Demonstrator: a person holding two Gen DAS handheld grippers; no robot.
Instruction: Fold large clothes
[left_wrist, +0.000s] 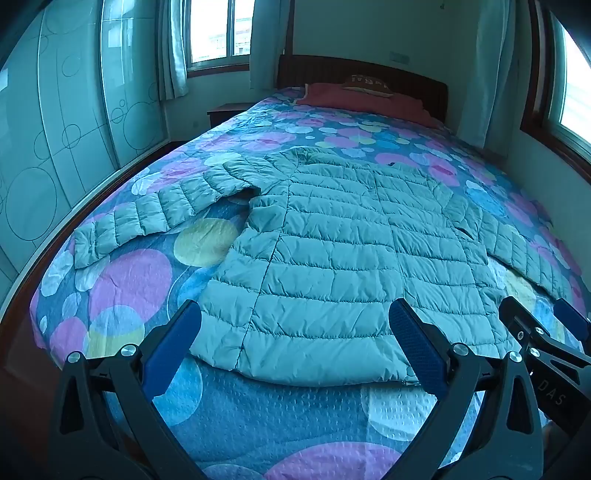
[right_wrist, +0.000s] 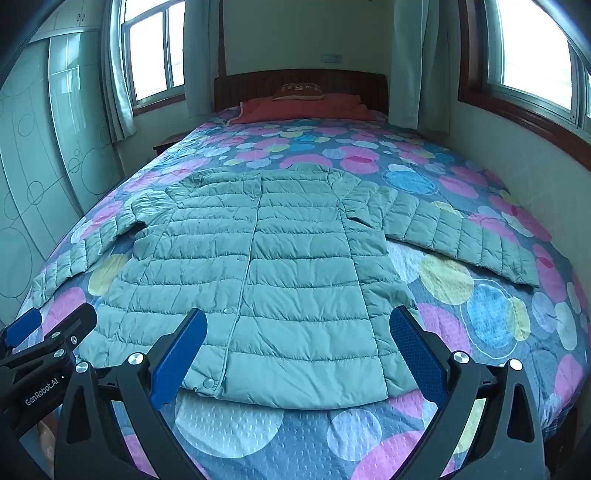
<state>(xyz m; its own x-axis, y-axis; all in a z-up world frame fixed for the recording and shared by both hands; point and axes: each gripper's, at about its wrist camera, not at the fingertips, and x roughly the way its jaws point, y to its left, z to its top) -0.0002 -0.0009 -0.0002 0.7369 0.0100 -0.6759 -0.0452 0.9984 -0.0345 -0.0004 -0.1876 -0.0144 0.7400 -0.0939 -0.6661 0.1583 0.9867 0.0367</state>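
A pale green quilted puffer jacket (left_wrist: 351, 240) (right_wrist: 277, 258) lies flat on the bed with its front up, snaps closed and collar toward the headboard. Both sleeves are spread out to the sides, the left sleeve (left_wrist: 147, 218) and the right sleeve (right_wrist: 461, 236). My left gripper (left_wrist: 295, 314) hovers open over the hem's left part with nothing between its blue pads. It also shows at the right wrist view's left edge (right_wrist: 55, 321). My right gripper (right_wrist: 299, 317) is open over the hem's right part, empty, and shows at the left wrist view's right edge (left_wrist: 539, 308).
The bedspread (left_wrist: 122, 280) (right_wrist: 480, 306) is blue with pink, yellow and white circles. A red pillow (right_wrist: 306, 107) and a wooden headboard (right_wrist: 299, 79) are at the far end. A glass-fronted wardrobe (left_wrist: 55, 129) stands left, a wall with windows (right_wrist: 532, 48) right.
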